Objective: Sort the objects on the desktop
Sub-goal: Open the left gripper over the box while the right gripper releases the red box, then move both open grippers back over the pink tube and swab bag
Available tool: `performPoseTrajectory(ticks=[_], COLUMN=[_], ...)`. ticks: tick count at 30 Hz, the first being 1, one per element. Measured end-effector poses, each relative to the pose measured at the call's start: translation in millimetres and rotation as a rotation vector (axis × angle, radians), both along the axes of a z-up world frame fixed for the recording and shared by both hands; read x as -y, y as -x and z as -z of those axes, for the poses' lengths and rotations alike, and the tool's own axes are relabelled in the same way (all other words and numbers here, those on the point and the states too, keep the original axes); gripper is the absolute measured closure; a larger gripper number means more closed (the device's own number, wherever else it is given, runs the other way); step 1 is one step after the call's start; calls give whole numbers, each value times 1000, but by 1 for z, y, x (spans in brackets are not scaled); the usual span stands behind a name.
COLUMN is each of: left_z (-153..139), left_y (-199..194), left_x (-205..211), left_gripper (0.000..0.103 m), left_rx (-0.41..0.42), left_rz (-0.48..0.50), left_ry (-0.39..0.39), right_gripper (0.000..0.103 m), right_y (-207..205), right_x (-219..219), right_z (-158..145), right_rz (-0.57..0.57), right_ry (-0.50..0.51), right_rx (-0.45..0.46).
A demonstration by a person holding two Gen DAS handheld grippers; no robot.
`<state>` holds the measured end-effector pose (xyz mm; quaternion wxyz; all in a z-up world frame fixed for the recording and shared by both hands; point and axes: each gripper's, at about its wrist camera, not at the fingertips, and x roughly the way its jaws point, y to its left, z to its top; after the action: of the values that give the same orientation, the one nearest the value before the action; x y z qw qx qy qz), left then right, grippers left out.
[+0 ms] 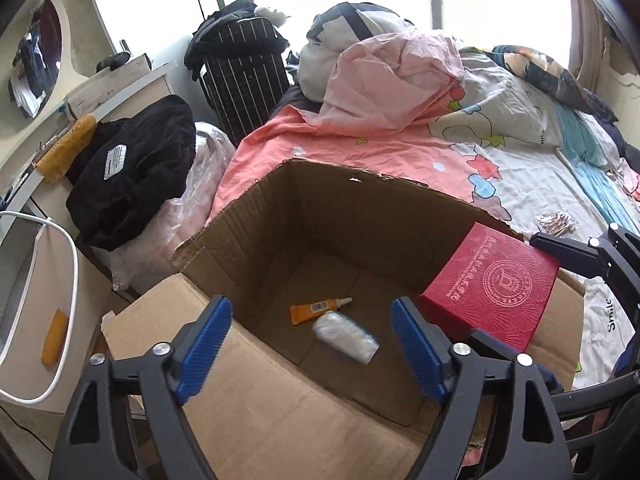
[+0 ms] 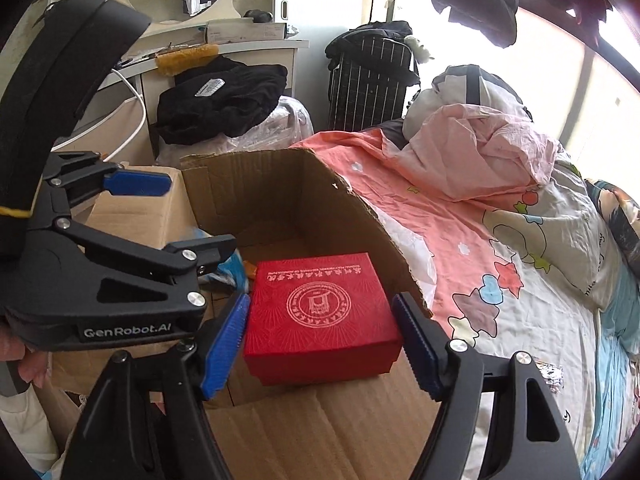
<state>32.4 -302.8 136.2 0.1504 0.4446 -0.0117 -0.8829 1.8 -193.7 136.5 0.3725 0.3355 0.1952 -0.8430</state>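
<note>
An open cardboard box stands beside the bed. On its floor lie an orange tube and a white wrapped bundle, which looks blurred. My left gripper is open and empty above the box's near flap. My right gripper is shut on a red gift box and holds it over the cardboard box at its right side. The red gift box also shows in the left wrist view, with the right gripper's fingers around it. The left gripper shows at the left of the right wrist view.
A bed with a pink sheet and cartoon quilt lies right of the box. Black clothes are piled on plastic bags at the left, next to a white desk. A black striped suitcase stands behind.
</note>
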Motion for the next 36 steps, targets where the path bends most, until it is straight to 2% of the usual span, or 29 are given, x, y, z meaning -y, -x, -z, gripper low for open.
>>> performPoseTrajectory(ticks=[3,19,28,36], left_z=[-1,-9,-7,-1], left_y=[1,-2,7,27], left_x=[0,-21,-66,-130], left_gripper=[14,14,12,12], left_rx=[-1,7,13,25], left_rz=[5,28,106,222], left_ry=[-18,-4,3,10], right_gripper=[30,29,29,29], right_y=[2,-1,5,25], right_x=[-5,-29,-76,-139], right_z=[0,-3,-1,4], right_rz=[10,39,115,247], right_ry=[13,48,70,67], right_rx=[8,6,19,38])
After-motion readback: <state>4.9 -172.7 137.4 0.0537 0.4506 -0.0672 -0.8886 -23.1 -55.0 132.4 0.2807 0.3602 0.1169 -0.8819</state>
